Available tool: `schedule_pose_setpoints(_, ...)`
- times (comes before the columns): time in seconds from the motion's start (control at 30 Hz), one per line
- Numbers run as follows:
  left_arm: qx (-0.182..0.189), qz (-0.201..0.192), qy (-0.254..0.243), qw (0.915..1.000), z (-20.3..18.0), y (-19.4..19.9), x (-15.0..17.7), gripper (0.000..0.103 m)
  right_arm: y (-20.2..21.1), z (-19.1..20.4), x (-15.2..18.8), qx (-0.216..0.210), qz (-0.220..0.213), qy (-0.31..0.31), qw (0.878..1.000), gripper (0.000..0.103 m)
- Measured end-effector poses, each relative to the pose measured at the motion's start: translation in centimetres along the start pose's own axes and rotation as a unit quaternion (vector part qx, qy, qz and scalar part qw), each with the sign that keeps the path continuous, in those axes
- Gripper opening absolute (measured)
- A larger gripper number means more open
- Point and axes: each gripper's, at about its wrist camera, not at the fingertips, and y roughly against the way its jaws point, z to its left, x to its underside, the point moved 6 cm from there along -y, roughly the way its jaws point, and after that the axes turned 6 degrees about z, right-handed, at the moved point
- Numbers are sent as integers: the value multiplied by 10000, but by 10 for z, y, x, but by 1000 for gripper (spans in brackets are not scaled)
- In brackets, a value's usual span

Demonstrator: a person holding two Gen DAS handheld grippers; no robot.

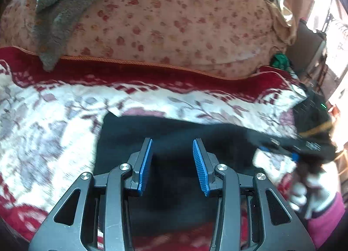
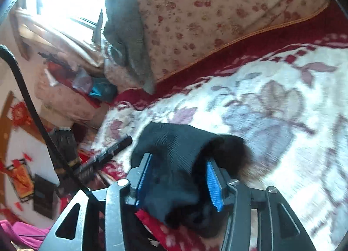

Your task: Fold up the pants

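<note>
The black pants (image 1: 174,138) lie on a red and white floral blanket (image 1: 54,120). In the left wrist view my left gripper (image 1: 173,144) is open and empty, its blue pads just above the black cloth. The right gripper (image 1: 295,155) shows at the right edge, carrying one end of the pants. In the right wrist view my right gripper (image 2: 178,162) holds a bunched fold of the pants (image 2: 180,148) between its blue pads, lifted over the blanket (image 2: 271,103).
A floral quilt (image 1: 174,18) with a grey towel (image 1: 58,12) on it lies along the back of the bed. A gloved hand in a pink sleeve (image 1: 315,196) holds the right gripper. Clutter and a black cable (image 2: 32,107) lie at the bedside.
</note>
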Motion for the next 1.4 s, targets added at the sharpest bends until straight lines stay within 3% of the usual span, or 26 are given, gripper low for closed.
schedule_pose_setpoints(0.2,540,412,-138,9976,-43,-26,24,37,-7,-1,-18,-93,-195,126,9997,11)
schedule_pose_setpoints(0.4,844,678,-69,9941,-59,-43,37,38,-2,1,-14,519,-126,504,9973,8)
schedule_pose_setpoints(0.5,853,648,-138,9942,-60,-46,40,38,-2,-15,-5,816,7,411,9958,8)
schedule_pose_setpoints(0.6,892,676,-51,9937,-56,-45,36,38,-3,-27,0,761,14,202,9969,8)
schedule_pose_setpoints(0.77,466,476,-50,9978,-43,-27,32,38,12,-16,-2,1154,-159,277,9928,8)
schedule_pose_setpoints(0.87,-42,330,73,9994,-26,-15,25,38,23,-4,-5,1257,-337,259,9912,11)
schedule_pose_setpoints(1.1,-912,151,318,9952,14,2,17,38,13,35,2,1565,-361,723,9844,37)
schedule_pose_setpoints(1.4,-1442,35,467,9884,41,11,18,38,5,48,7,1545,-365,676,9850,43)
